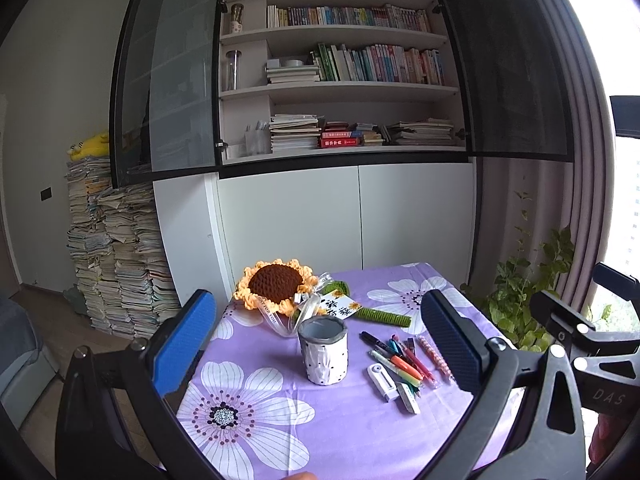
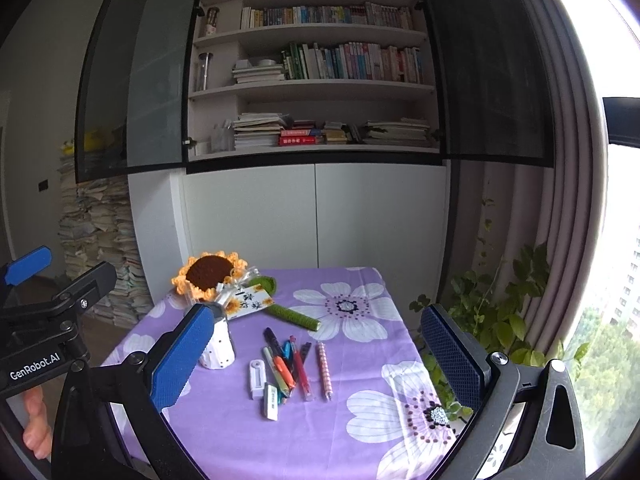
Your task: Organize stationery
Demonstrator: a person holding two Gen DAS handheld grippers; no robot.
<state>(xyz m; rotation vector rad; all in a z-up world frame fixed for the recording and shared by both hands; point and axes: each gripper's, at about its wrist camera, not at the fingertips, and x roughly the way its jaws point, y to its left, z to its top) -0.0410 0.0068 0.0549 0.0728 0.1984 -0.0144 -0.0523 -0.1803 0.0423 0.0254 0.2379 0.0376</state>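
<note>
Both hand-held grippers are hovering above the near edge of the desk, each gaping wide and holding nothing: the left hand-held gripper and the right hand-held gripper. One pen cup is standing straight ahead of the left one. One cluster of pens and two white erasers are lying ahead between the right one's fingers. One crocheted sunflower is lying beyond the cup.

Crocheted sunflower w/ ribbon and tag lies at far edge of purple floral tablecloth. Bookshelf behind, white cabinets below. Paper stacks at left, leafy plant at right by curtain.
</note>
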